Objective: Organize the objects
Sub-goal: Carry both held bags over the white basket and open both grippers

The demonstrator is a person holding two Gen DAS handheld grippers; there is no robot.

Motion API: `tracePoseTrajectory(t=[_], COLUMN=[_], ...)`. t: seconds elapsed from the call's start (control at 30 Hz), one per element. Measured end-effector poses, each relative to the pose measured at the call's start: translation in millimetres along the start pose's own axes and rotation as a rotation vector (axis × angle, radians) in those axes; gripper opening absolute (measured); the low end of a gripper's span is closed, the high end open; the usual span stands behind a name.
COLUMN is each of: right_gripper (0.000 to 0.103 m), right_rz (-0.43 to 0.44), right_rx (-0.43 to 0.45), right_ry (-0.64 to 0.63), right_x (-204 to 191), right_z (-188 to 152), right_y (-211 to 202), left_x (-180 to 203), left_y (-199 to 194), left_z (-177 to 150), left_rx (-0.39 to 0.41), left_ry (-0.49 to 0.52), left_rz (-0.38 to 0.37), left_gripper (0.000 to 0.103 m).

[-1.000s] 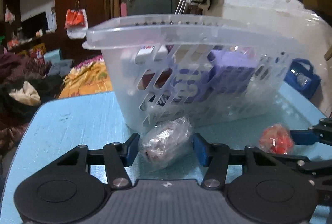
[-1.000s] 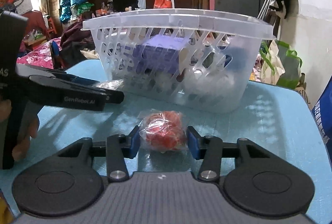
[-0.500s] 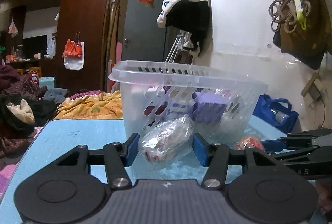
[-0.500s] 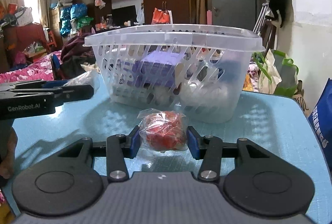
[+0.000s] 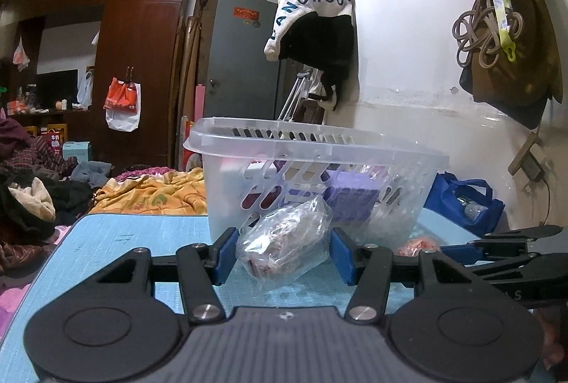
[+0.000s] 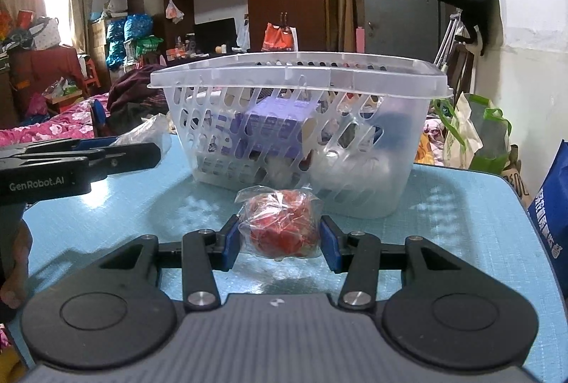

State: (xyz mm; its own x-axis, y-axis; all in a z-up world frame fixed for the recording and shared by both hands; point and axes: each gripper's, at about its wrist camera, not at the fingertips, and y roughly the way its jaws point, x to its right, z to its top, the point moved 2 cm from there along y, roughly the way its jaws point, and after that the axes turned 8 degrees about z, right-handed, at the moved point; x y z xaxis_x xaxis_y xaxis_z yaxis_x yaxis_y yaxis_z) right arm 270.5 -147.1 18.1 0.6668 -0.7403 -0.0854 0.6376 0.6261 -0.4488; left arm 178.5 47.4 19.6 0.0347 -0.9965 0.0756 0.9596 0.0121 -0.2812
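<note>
My left gripper (image 5: 282,253) is shut on a clear plastic bag with pinkish-brown contents (image 5: 285,244), held above the blue table (image 5: 142,233) in front of the clear slotted basket (image 5: 312,177). My right gripper (image 6: 280,237) is shut on a clear bag of red pieces (image 6: 280,223), held a little above the table (image 6: 461,223) before the same basket (image 6: 301,120). The basket holds purple boxes (image 6: 280,123) and other items. The left gripper shows in the right wrist view (image 6: 117,155); the right gripper shows at the right of the left wrist view (image 5: 504,251).
A blue bag (image 5: 465,201) stands right of the table by the wall. Another blue bag (image 6: 553,205) and a green-white bag (image 6: 475,134) stand at the right. Clothes and bedding (image 5: 149,191) lie beyond the table's far edge.
Both grippers have pulled back and tilted up with their bags held. The basket looks smaller and farther in both views.
</note>
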Motion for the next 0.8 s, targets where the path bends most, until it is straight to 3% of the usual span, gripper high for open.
tracePoseTrajectory(t=[0.67, 0.8], right_gripper=[0.05, 0.05], right_rz=[-0.006, -0.008], right_rx=[0.02, 0.106], right_ry=[-0.003, -0.016], right_x=[-1.9, -5.2], right_z=[0.3, 0.6], right_y=[-3.8, -20.9], left_x=[-2.8, -7.4], left_y=[-3.9, -21.0], left_z=[-0.2, 10.4], left_rx=[0.03, 0.084], left_ry=[-0.005, -0.027], left_rz=[-0.003, -0.03], left_gripper=[0.059, 0.059])
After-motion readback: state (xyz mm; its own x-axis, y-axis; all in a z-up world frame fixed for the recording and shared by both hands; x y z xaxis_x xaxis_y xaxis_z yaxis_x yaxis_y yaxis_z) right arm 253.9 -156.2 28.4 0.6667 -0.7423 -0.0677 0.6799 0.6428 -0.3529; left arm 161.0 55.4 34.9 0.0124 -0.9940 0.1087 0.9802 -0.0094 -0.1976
